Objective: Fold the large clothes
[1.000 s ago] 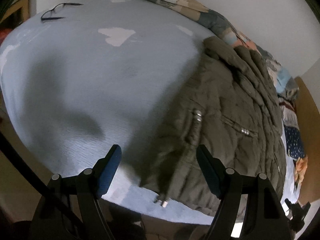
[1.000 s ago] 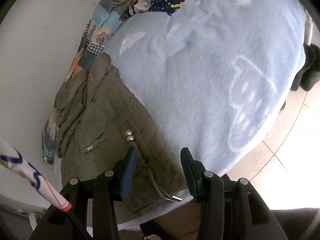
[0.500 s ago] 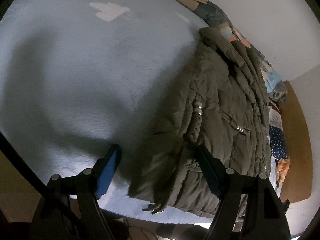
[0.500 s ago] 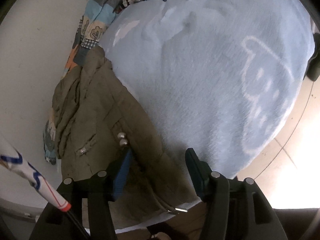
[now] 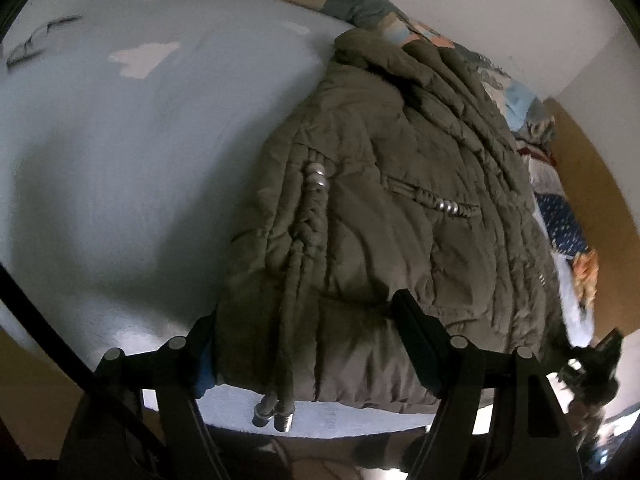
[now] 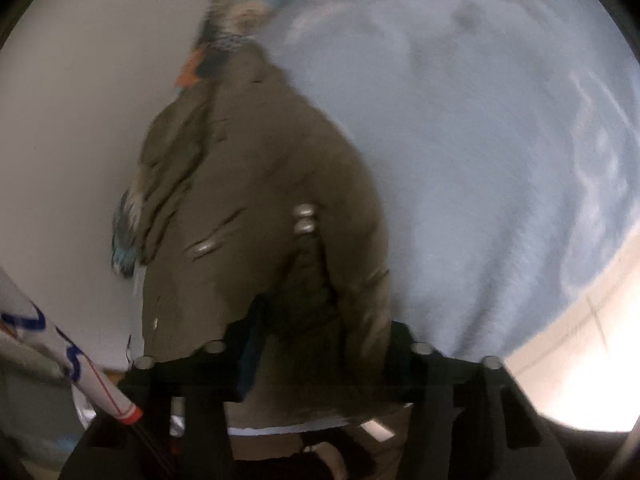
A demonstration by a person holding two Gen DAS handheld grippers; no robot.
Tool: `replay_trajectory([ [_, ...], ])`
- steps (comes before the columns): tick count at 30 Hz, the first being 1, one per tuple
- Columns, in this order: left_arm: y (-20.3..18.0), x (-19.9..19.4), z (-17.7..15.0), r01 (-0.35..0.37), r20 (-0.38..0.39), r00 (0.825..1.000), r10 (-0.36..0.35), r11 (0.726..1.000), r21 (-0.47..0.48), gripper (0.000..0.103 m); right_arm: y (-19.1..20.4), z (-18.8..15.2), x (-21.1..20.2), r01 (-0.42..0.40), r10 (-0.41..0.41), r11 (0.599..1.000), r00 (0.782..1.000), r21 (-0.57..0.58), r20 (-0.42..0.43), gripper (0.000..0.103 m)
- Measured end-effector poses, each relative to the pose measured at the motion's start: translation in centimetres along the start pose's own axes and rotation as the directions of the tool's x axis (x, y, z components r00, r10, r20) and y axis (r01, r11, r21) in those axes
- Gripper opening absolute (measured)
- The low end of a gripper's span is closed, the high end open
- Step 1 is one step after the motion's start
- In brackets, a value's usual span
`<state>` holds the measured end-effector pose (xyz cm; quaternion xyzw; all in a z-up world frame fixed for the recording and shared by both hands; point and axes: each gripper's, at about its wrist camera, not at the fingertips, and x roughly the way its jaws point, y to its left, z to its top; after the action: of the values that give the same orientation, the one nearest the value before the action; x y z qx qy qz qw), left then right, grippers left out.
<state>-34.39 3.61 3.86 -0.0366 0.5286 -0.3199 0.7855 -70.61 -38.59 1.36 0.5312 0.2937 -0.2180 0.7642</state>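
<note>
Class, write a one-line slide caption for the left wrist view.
Open left gripper straddles the hem of an olive jacket on a blue blanket.

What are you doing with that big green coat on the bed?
A person is folding it, holding a pair of tongs in each hand. The olive padded jacket lies on a light blue blanket near the bed's edge. The left tongs are open around the jacket's near hem, where two drawstring ends dangle. The right tongs are open around the same hem too, though that view is blurry. Neither has pinched it yet.
</note>
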Motion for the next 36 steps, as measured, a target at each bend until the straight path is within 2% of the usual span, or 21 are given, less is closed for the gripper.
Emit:
replay_trajectory([
  [1, -0.1, 0.2, 0.0, -0.017, -0.005, 1.000, 0.017, 1.000, 0.005, 0.074, 0.5, -0.1, 0.1, 0.004, -0.004, 0.999, 1.000, -0.035, -0.002, 0.031],
  [3, 0.3, 0.7, -0.1, -0.038, -0.023, 0.999, 0.038, 0.999, 0.001, 0.074, 1.0, -0.4, 0.4, 0.043, -0.043, 0.997, 0.999, -0.071, -0.003, 0.030],
  [5, 0.6, 1.0, -0.2, -0.047, -0.034, 0.998, 0.047, 0.999, -0.001, 0.075, 0.4, -0.3, 0.9, 0.069, -0.070, 0.997, 0.998, -0.044, -0.010, 0.030],
  [7, 0.4, 1.3, -0.3, -0.059, -0.031, 0.998, 0.059, 0.998, 0.011, 0.078, -0.6, -0.1, 1.4, 0.086, -0.086, 0.996, 0.996, 0.009, -0.020, 0.039],
  [9, 0.3, 1.5, -0.4, -0.062, -0.037, 0.997, 0.062, 0.998, 0.013, 0.085, -1.7, -0.2, 1.9, 0.078, -0.077, 0.994, 0.997, 0.077, -0.018, 0.048],
  [12, -0.3, 1.9, -0.5, -0.085, -0.031, 0.996, 0.086, 0.996, 0.024, 0.087, -2.6, -0.4, 2.2, 0.050, -0.046, 0.991, 0.998, 0.128, -0.030, 0.047],
  [15, -0.8, 1.2, -0.7, -0.087, 0.008, 0.996, 0.086, 0.995, 0.044, 0.083, -1.7, -0.5, 1.8, 0.017, -0.014, 0.996, 0.999, 0.082, -0.034, 0.026],
  [18, -1.2, 1.6, -1.0, -0.137, 0.017, 0.991, 0.136, 0.988, 0.069, 0.083, 0.1, -0.7, 0.8, -0.014, 0.014, 1.000, 1.000, -0.011, 0.012, 0.022],
  [20, -1.4, 2.0, -1.1, -0.161, 0.022, 0.987, 0.159, 0.984, 0.074, 0.083, 0.6, -1.0, 1.0, 0.039, -0.038, 0.998, 0.999, -0.051, 0.009, 0.022],
  [22, -1.6, 2.2, -1.3, -0.182, 0.037, 0.983, 0.180, 0.980, 0.086, 0.084, -0.3, -1.1, 2.3, 0.093, -0.093, 0.996, 0.995, -0.010, -0.024, 0.023],
  [25, -1.6, 2.3, -1.4, -0.190, 0.049, 0.981, 0.186, 0.978, 0.083, 0.087, -1.9, -0.9, 2.7, 0.071, -0.069, 0.994, 0.997, 0.081, -0.038, 0.026],
  [31, -1.6, 2.6, -1.7, -0.195, 0.051, 0.980, 0.191, 0.976, 0.092, 0.092, -1.2, -0.6, 3.7, 0.089, -0.086, 0.994, 0.995, 0.067, -0.041, 0.031],
  [36, -1.8, 2.8, -1.6, -0.199, 0.044, 0.980, 0.196, 0.975, 0.098, 0.095, -1.7, -0.6, 3.8, 0.065, -0.060, 0.993, 0.997, 0.103, -0.050, 0.033],
])
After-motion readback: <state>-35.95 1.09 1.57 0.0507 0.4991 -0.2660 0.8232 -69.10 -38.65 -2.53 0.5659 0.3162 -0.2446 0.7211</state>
